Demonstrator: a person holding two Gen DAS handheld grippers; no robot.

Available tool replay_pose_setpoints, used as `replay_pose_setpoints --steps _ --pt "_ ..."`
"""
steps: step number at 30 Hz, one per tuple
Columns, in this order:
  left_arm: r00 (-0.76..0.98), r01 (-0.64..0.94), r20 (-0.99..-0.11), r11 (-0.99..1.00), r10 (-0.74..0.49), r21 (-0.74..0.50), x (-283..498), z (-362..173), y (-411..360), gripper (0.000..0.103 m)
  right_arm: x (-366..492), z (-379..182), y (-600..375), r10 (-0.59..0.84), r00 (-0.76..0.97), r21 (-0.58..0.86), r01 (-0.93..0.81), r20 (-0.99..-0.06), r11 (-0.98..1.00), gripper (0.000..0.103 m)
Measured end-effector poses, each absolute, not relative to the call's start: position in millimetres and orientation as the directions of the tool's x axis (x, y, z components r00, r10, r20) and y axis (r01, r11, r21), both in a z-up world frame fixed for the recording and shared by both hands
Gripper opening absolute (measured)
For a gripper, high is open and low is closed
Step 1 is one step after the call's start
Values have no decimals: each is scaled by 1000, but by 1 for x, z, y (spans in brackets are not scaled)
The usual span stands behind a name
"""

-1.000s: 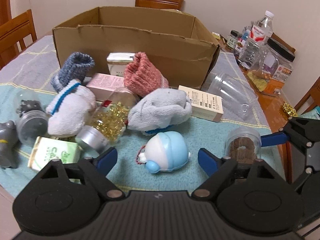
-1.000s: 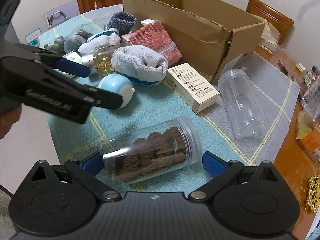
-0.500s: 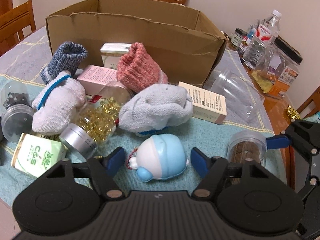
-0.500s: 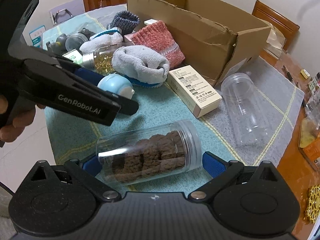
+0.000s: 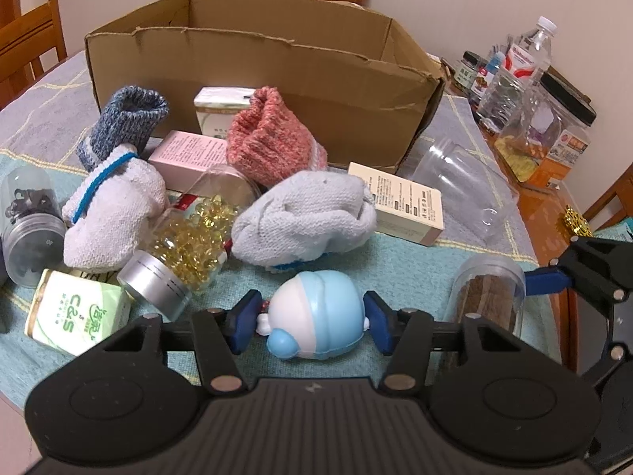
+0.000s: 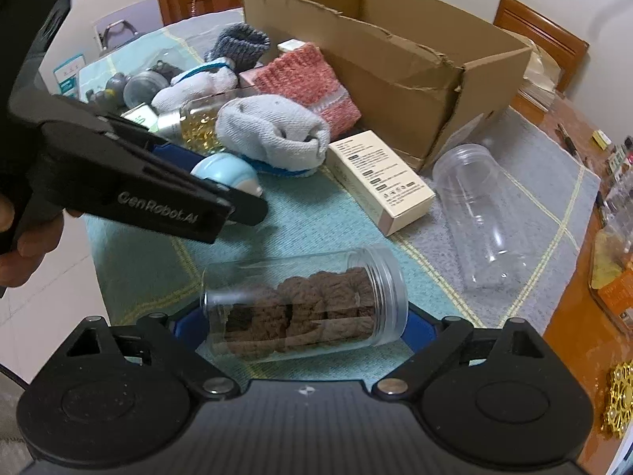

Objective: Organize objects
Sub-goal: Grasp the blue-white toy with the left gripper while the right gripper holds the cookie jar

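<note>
A blue and white toy (image 5: 316, 316) lies on the teal cloth, and my left gripper (image 5: 312, 318) is shut on it, one blue pad pressing each side. In the right wrist view this gripper (image 6: 241, 208) reaches in from the left over the toy (image 6: 227, 172). A clear jar of brown biscuits (image 6: 304, 304) lies on its side between the jaws of my right gripper (image 6: 304, 330). These jaws are closing, and their pads meet the jar's two ends. The open cardboard box (image 5: 277, 63) stands behind the pile.
Several rolled socks, a bottle of yellow capsules (image 5: 186, 245), small cartons (image 5: 399, 208) and an empty clear jar (image 6: 486, 221) crowd the cloth before the box (image 6: 395, 67). Bottles and containers (image 5: 526, 91) line the right table edge. Wooden chairs stand around.
My left gripper came forward and its jaws closed onto the toy. The right jaws narrowed onto the biscuit jar, which shifted slightly right.
</note>
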State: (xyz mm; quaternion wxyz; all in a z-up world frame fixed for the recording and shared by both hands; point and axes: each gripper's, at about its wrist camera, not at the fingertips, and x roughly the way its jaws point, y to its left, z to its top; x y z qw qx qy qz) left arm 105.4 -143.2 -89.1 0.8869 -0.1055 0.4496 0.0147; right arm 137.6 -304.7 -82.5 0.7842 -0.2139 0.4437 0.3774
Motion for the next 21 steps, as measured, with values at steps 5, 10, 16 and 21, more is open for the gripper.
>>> replay_pose_setpoints --steps 5,10,16,21 --pt "586 -72 -805 984 -93 -165 105 -78 -143 55 143 -75 -307 398 323 16 -759 -858 650 95" --pt "571 -41 -814 987 -107 -159 104 -65 -140 54 149 -69 -310 400 322 40 -735 -858 677 95" --pt "554 21 -821 988 -137 -151 102 -41 -136 54 153 -50 -312 423 312 73 -726 -851 684 95" --pt "538 81 -826 986 -165 -144 108 -18 -129 54 159 -32 -311 416 326 76 -703 -849 707 95"
